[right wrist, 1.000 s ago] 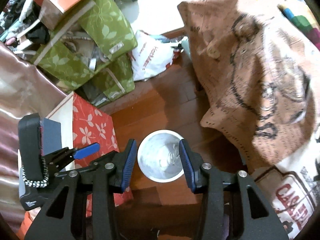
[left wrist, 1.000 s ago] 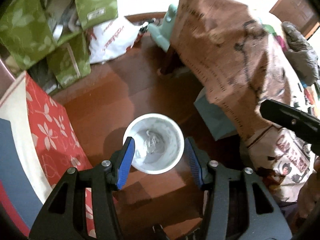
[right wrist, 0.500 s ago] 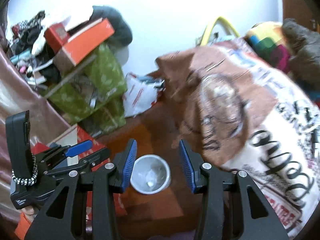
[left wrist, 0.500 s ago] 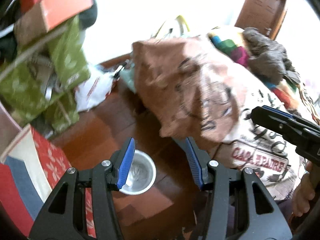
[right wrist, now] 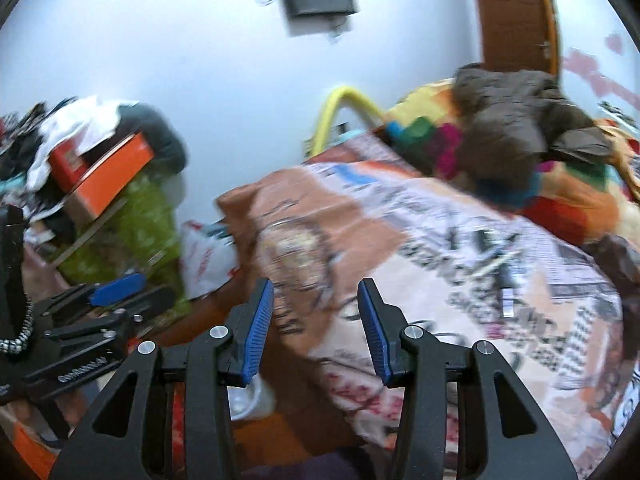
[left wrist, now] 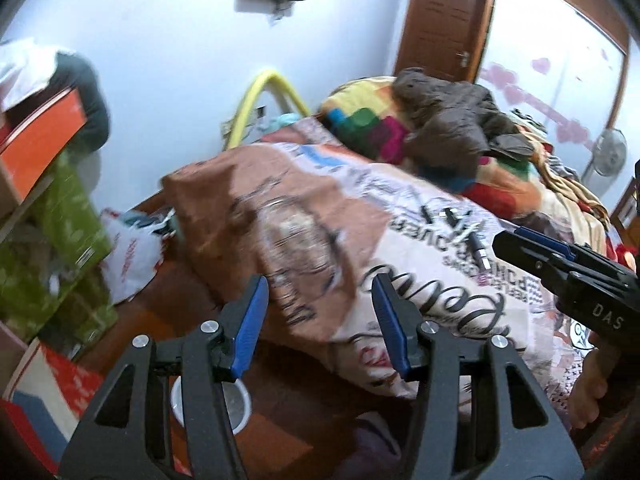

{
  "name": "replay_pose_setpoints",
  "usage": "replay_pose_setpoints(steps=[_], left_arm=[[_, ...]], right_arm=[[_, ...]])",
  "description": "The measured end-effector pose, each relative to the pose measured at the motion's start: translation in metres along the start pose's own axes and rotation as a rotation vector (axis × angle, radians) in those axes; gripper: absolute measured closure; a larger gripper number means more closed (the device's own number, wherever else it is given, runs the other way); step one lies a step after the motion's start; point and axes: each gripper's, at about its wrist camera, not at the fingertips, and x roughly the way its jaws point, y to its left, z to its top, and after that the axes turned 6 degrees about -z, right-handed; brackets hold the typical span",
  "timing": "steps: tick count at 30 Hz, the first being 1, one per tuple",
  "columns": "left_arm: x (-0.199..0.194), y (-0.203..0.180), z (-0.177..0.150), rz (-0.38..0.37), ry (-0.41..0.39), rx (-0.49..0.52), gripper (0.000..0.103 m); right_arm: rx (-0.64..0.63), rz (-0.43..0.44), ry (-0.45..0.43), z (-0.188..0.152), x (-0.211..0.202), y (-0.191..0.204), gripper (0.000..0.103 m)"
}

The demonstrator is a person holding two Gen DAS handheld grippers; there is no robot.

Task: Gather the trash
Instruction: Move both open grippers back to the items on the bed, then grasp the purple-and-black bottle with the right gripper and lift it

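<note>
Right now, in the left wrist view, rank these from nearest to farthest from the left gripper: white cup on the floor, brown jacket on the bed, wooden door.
1. White cup on the floor, just below the left gripper.
2. Brown jacket on the bed, upper right, further back.
3. Wooden door, at the far wall.

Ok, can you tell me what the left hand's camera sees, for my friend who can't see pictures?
The left gripper is open and empty, pointing at a messy bed with a printed cover and a brown jacket on top. A white bin sits on the wooden floor below, and the right gripper pokes in from the right.
</note>
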Motion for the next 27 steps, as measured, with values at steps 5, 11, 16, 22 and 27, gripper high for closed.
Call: replay_pose_setpoints(steps=[5, 11, 16, 22, 27], left_arm=[[0.030, -0.045, 0.015, -0.067, 0.016, 0.060, 0.050], [0.076, -0.089, 0.025, -0.143, 0.061, 0.110, 0.050], [0.119, -0.110, 0.026, -0.182, 0.113, 0.128, 0.050], [0.169, -0.118, 0.021, -0.216, 0.183, 0.117, 0.050], [0.204, -0.124, 0.018, -0.231, 0.216, 0.117, 0.050]], right_arm=[[0.094, -0.085, -0.014, 0.003, 0.001, -0.056, 0.063], [0.149, -0.198, 0.001, -0.002, 0.013, -0.113, 0.063], [0.179, -0.231, 0.072, -0.013, 0.038, -0.152, 0.063], [0.182, -0.201, 0.162, -0.019, 0.083, -0.174, 0.063], [0.236, -0.138, 0.226, -0.019, 0.122, -0.188, 0.063]])
